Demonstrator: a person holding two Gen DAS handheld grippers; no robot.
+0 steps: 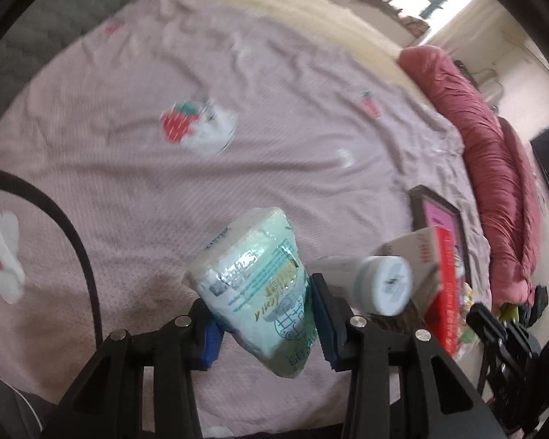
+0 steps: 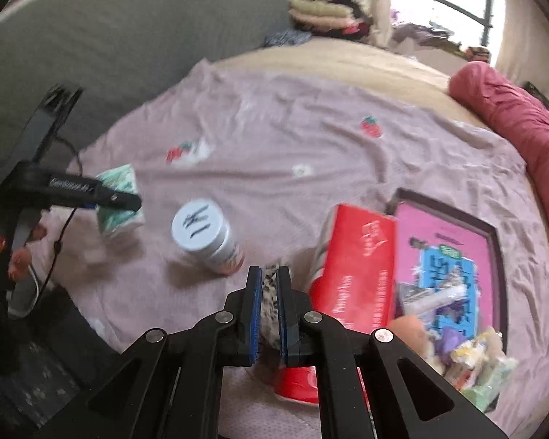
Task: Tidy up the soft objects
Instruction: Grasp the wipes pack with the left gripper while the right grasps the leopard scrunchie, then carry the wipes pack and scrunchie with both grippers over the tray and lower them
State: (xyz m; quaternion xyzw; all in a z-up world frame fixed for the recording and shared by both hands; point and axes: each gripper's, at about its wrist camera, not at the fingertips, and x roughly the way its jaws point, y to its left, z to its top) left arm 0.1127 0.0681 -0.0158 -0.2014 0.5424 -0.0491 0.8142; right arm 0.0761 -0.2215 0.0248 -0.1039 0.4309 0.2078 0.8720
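Above the pink bed sheet (image 1: 135,84), the left gripper (image 1: 265,314) holds a pale green tissue pack (image 1: 260,274); the right gripper (image 2: 269,303) is closed narrowly on a spotted soft object (image 2: 269,285), beside the red box (image 2: 358,267).

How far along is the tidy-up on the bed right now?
Done: a few soft bits already sit in the pink tray. In hand: the left tool grips a green tissue pack, lifted off the blanket; the right tool is shut on a spotted fabric item. Left: placing both; the red pack and white-lidded jar remain out.
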